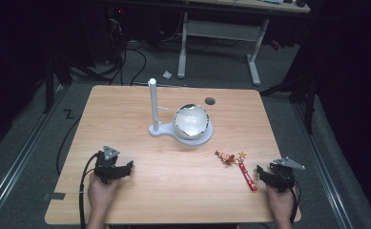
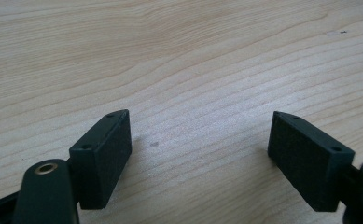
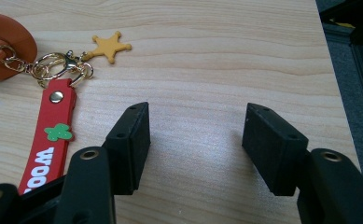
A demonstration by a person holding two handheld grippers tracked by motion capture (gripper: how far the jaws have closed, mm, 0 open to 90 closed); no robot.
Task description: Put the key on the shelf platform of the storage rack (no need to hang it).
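Keychain point(image 1: 237, 164) lies flat on table point(image 1: 173, 200), near right front edge, just left of right claw point(image 1: 267, 176). Looks light, floppy: red rubbery strap point(image 3: 48, 140), gold clasp rings point(image 3: 58, 65), star charm point(image 3: 109, 46), orange figure point(image 3: 4, 44). Best hold likely strap mid-length, across width; rings small, slippery. Right claw part-open, empty, strap beside left jaw. Left claw point(image 2: 198, 154) wide, empty, over bare wood.

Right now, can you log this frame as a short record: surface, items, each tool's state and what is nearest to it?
surface: wooden table
items: white stand with upright post; shiny bowl on the stand's base; red keychain strap with star charm
left tool: open, nothing between jaws, over bare wood
right tool: open, nothing between jaws
nearest to right tool: red keychain strap, beside one jaw, not gripped
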